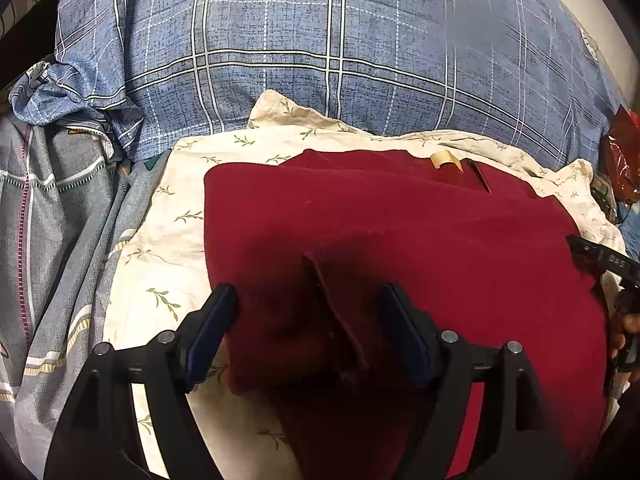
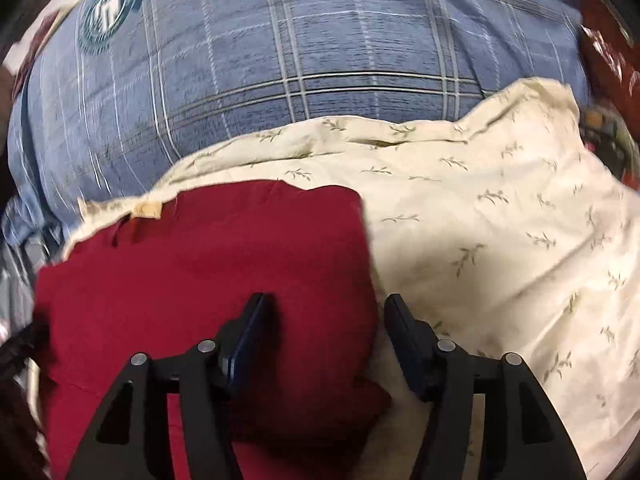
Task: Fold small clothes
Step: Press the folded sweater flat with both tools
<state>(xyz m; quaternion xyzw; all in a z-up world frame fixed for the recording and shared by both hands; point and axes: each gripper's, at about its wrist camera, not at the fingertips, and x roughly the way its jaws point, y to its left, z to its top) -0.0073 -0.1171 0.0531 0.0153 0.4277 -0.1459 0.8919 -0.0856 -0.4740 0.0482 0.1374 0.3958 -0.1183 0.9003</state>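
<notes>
A dark red garment point(image 1: 400, 232) lies partly folded on a cream leaf-print cloth point(image 1: 168, 248). It has a tan neck label point(image 1: 444, 158) at its far edge. My left gripper point(image 1: 308, 312) is open over the garment's near left part, with a raised fold of red fabric between its jaws. In the right wrist view the red garment point(image 2: 200, 264) lies left of centre, and my right gripper point(image 2: 326, 312) is open, straddling its right edge over the cream cloth point(image 2: 500, 220). The right gripper also shows at the right edge of the left wrist view point(image 1: 608, 264).
A blue plaid pillow point(image 1: 320, 40) rises behind the cloth; it also fills the far part of the right wrist view point(image 2: 300, 60). Grey striped bedding point(image 1: 52, 240) lies to the left. A red plastic bag point(image 1: 622, 156) sits at the right.
</notes>
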